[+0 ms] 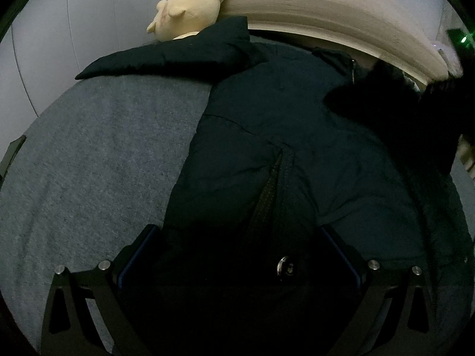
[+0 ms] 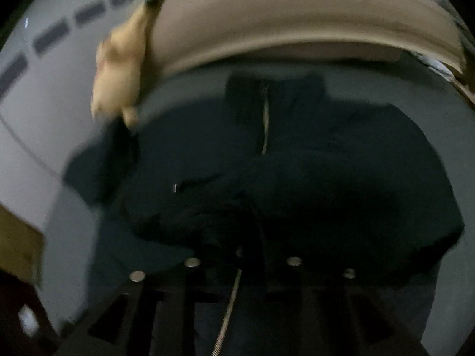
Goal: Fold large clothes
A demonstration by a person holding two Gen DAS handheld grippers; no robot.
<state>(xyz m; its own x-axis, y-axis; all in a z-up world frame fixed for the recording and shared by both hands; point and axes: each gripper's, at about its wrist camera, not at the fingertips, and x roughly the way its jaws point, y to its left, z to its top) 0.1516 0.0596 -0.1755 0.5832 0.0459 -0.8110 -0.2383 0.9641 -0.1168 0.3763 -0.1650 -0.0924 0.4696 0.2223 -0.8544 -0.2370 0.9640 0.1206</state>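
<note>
- Jacket (image 1: 297, 148): a large dark padded one, seen spread across the grey bedcover (image 1: 89, 163), collar end toward the beige headboard (image 1: 341, 9).
- One sleeve (image 1: 166, 56) is seen stretched out flat to the side, its cuff end lying just beside a yellow plush toy (image 1: 190, 3) at the head of the bed.
- In the right wrist view, heavily blurred, a dark bulk of fabric (image 2: 311, 195) is seen lying across the jacket's middle below the zip (image 2: 265, 118); it is judged to be the other sleeve or side brought inward, so a first fold seems made.
- The outstretched sleeve is not yet folded in, and the body is not yet doubled over; most of the task is judged to be left.
- Left gripper (image 1: 237, 255): its fingers are set wide, with the jacket's hem edge and a metal snap (image 1: 284, 265) between them; whether cloth is actually pinched cannot be told.
- Right gripper (image 2: 243, 267): its fingers are lost in shadow and blur, set over the hem by the lower zip; narrow or wide cannot be told, nor whether anything is held.
</note>
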